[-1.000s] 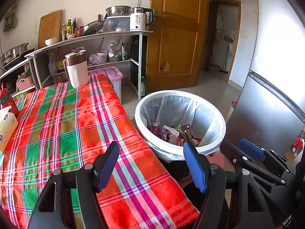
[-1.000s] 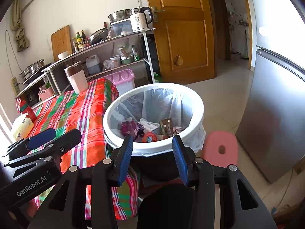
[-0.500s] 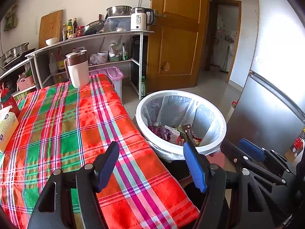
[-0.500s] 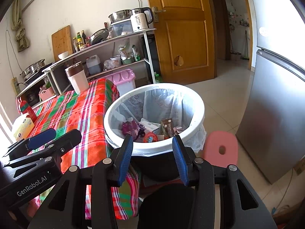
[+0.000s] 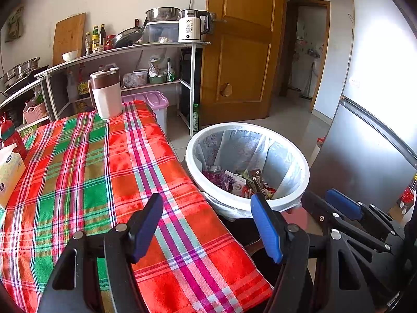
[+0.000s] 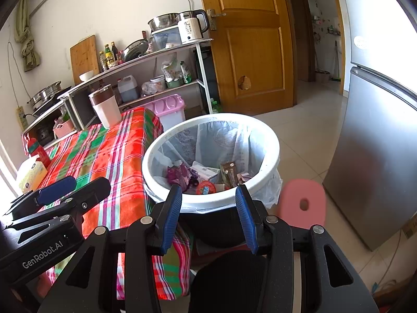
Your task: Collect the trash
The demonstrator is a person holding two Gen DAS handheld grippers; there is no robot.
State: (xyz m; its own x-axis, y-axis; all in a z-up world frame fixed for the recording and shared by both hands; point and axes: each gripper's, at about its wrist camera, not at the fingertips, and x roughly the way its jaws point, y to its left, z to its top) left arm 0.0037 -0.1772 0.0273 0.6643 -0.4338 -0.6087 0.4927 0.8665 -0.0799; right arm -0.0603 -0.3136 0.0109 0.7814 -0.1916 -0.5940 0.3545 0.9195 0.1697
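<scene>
Hovering at lower centre, the left gripper (image 5: 207,225) and right gripper (image 6: 208,217) both gape wide and carry nothing. The wrappers (image 6: 206,174) sit inside the white bin (image 6: 166,143) mid-frame, so collection looks finished.

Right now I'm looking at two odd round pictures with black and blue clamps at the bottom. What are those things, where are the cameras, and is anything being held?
No robot here: a person carries a hand-held tool in each hand, each with two blue-padded fingers and a wide-angle camera looking along them. One picture is from the left tool, the other from the right tool; each also glimpses the other at its edge. Both stand open and hold nothing. Ahead is a white trash bin lined with a plastic bag, with wrappers already inside. Beside it is a table under a plaid cloth, carrying a mug, a tissue box and a red bottle. A pink stool stands by the bin.
</scene>
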